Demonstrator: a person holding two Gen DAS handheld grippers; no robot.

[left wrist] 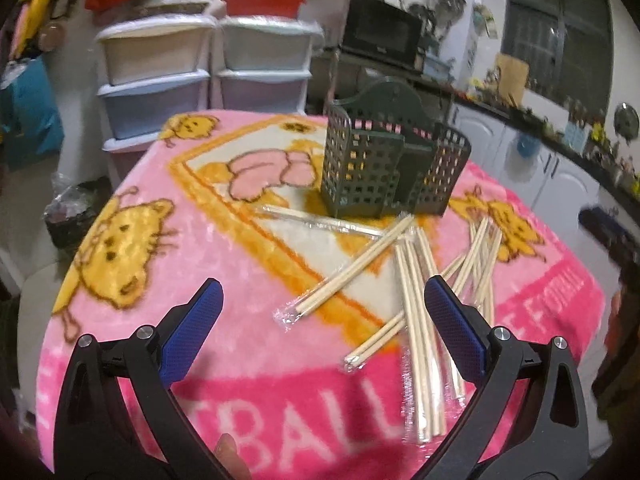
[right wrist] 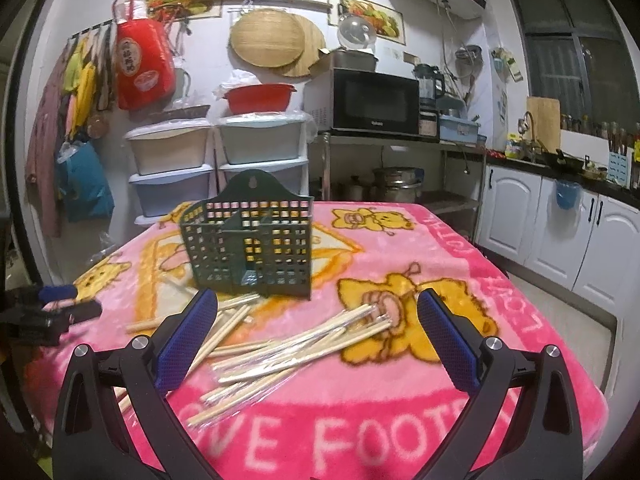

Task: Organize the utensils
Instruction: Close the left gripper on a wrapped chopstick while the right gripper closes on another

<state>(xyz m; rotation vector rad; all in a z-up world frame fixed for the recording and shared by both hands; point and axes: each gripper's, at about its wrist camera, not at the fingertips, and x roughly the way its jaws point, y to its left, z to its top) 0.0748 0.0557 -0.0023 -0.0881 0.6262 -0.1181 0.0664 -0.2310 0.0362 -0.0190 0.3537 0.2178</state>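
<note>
Both hand-held grippers hang spread wide over the counter, empty: the left hand-held gripper point(left wrist: 322, 292) above the near end of the chopsticks point(left wrist: 416, 312), the right hand-held gripper point(right wrist: 318, 304) over the same scattered heap. The chopsticks lie in clear wrappers on the pink blanket point(right wrist: 400, 420), criss-crossed, some touching. Just beyond them stands the green basket point(right wrist: 248, 240), upright, its slotted compartments bare. A microwave point(right wrist: 376, 102) sits on a shelf behind.
</note>
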